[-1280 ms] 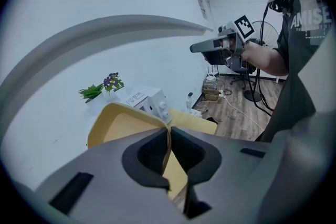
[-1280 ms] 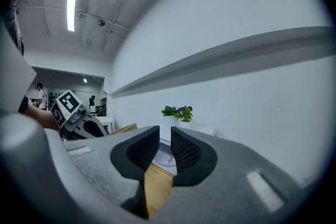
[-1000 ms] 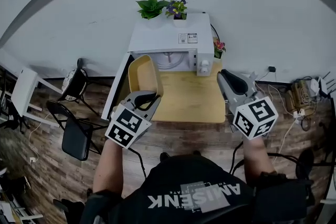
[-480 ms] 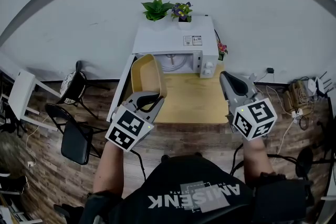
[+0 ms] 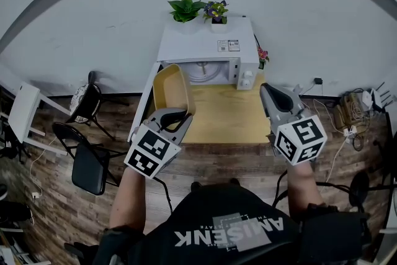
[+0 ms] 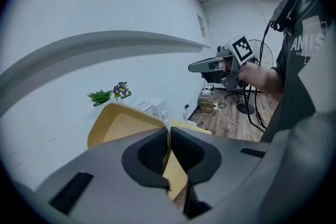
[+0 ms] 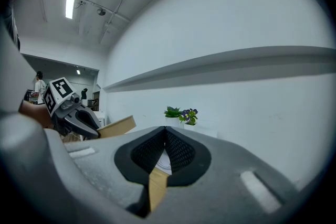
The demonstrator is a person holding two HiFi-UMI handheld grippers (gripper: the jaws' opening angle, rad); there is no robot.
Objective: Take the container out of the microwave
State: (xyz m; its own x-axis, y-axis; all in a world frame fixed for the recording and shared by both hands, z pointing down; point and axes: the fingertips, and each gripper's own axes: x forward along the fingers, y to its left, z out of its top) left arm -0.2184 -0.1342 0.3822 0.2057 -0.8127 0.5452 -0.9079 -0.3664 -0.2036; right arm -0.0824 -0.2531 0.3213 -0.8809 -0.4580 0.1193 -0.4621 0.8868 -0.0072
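A shallow yellow container (image 5: 170, 89) hangs tilted over the left end of the wooden table (image 5: 229, 116), in front of the white microwave (image 5: 208, 46). My left gripper (image 5: 178, 113) is shut on the container's near rim; in the left gripper view the thin rim (image 6: 167, 150) runs between the two pads. The microwave's door (image 5: 141, 107) stands open to the left, and the white turntable (image 5: 201, 71) shows inside. My right gripper (image 5: 273, 94) is shut and holds nothing, at the table's right edge. In the right gripper view the container (image 7: 118, 126) sits in the left gripper (image 7: 89, 126).
Two potted plants (image 5: 197, 9) stand on top of the microwave, and a small flower (image 5: 262, 58) is at its right. A black folding chair (image 5: 87, 158) is at the left on the wooden floor. Cables and a power strip (image 5: 347, 121) lie at the right.
Both grippers have drifted slightly back from the microwave, the left one still holding the container. The jaws have not changed.
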